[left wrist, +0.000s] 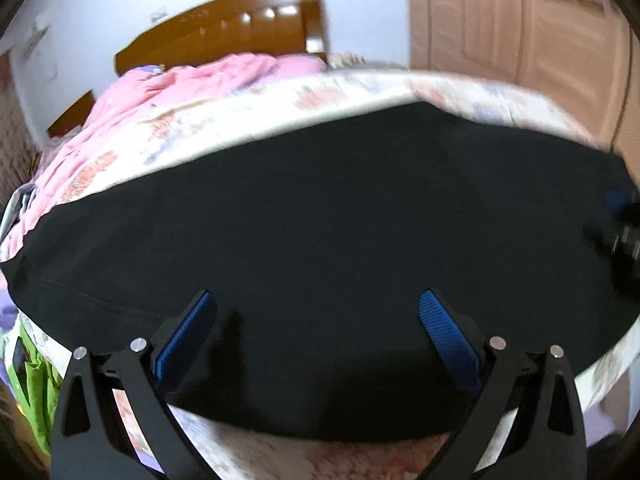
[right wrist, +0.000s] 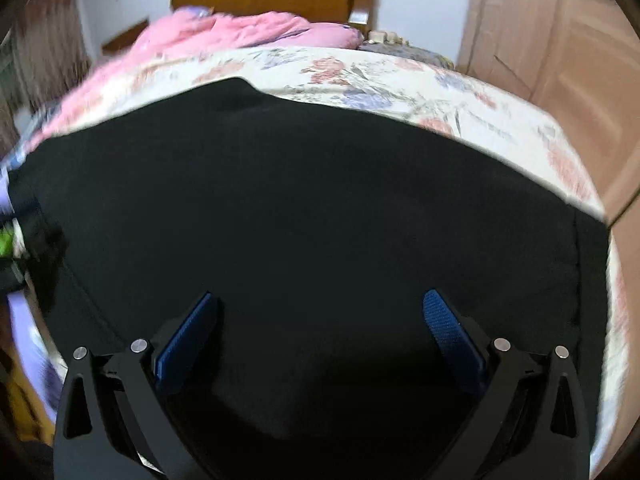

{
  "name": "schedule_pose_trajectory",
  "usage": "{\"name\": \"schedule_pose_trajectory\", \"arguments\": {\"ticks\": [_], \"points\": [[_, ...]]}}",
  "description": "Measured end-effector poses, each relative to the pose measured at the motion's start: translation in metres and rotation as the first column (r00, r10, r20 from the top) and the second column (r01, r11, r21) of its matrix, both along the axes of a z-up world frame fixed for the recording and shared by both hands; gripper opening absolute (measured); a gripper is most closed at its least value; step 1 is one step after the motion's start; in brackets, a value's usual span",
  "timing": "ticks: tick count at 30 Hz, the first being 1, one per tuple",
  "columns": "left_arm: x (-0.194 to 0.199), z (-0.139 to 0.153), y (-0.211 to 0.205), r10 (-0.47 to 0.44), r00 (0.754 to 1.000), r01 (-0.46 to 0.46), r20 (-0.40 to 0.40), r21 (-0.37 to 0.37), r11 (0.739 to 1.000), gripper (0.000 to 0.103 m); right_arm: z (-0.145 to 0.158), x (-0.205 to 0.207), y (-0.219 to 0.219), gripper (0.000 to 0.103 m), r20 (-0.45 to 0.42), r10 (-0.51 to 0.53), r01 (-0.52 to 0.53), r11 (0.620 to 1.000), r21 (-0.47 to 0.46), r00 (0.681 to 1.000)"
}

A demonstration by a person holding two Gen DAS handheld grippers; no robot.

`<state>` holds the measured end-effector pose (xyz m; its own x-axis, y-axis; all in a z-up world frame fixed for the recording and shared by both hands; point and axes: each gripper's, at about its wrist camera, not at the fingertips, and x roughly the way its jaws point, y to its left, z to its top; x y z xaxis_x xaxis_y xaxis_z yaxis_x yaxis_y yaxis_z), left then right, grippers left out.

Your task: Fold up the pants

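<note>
pants (left wrist: 320,220) flat on bed (left wrist: 280,100), apparently under both spread tongs (left wrist: 318,304).

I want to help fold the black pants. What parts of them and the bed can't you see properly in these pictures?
- Pants: left wrist view, right end blurred and cut by the lens rim; seams lost in the dark cloth.
- Pants, right wrist view: near edge hidden behind the open right tongs.
- Floral sheet: mostly covered by the pants.
- Left tongs: open; touching the cloth or not, unclear.
- Pink quilt: blurred.
</note>
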<state>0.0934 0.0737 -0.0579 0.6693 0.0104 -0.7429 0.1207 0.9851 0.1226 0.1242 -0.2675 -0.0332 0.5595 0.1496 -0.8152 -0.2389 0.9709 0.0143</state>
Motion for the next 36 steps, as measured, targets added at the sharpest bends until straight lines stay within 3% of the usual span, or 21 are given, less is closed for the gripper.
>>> {"name": "schedule_pose_trajectory", "arguments": {"ticks": [1, 3, 24, 29, 33, 36], "points": [[-0.005, -0.002, 0.003, 0.013, 0.999, -0.012, 0.037, -0.024, 1.0, 0.102, 0.001, -0.001, 0.001, 0.099, 0.0, 0.004, -0.004, 1.0, -0.009, 1.0], [-0.007, -0.006, 0.01, 0.029, 0.999, -0.026, 0.038, -0.088, 0.996, 0.102, 0.001, -0.004, 0.003, 0.099, -0.004, 0.004, -0.004, 1.0, -0.007, 1.0], [-0.012, -0.008, 0.014, 0.013, 0.998, -0.007, 0.061, -0.092, 0.996, 0.102, -0.005, -0.014, -0.001, 0.099, 0.006, 0.007, -0.007, 1.0, 0.0, 1.0], [-0.014, 0.01, 0.023, -0.004, 0.999, 0.009, 0.037, -0.132, 0.991, 0.101, 0.011, -0.004, 0.007, 0.099, -0.049, -0.002, 0.0, 1.0, -0.029, 0.999], [-0.003, 0.047, 0.044, 0.054, 0.987, -0.049, 0.149, -0.033, 0.998, 0.101, 0.056, 0.016, 0.039, 0.099, 0.095, 0.096, -0.101, 0.993, 0.054, 0.991], [0.05, 0.059, 0.058, 0.053, 0.997, -0.05, 0.062, -0.041, 0.998, 0.101, 0.06, 0.055, 0.088, 0.099, 0.089, 0.222, -0.231, 0.968, 0.102, 0.971]]}}
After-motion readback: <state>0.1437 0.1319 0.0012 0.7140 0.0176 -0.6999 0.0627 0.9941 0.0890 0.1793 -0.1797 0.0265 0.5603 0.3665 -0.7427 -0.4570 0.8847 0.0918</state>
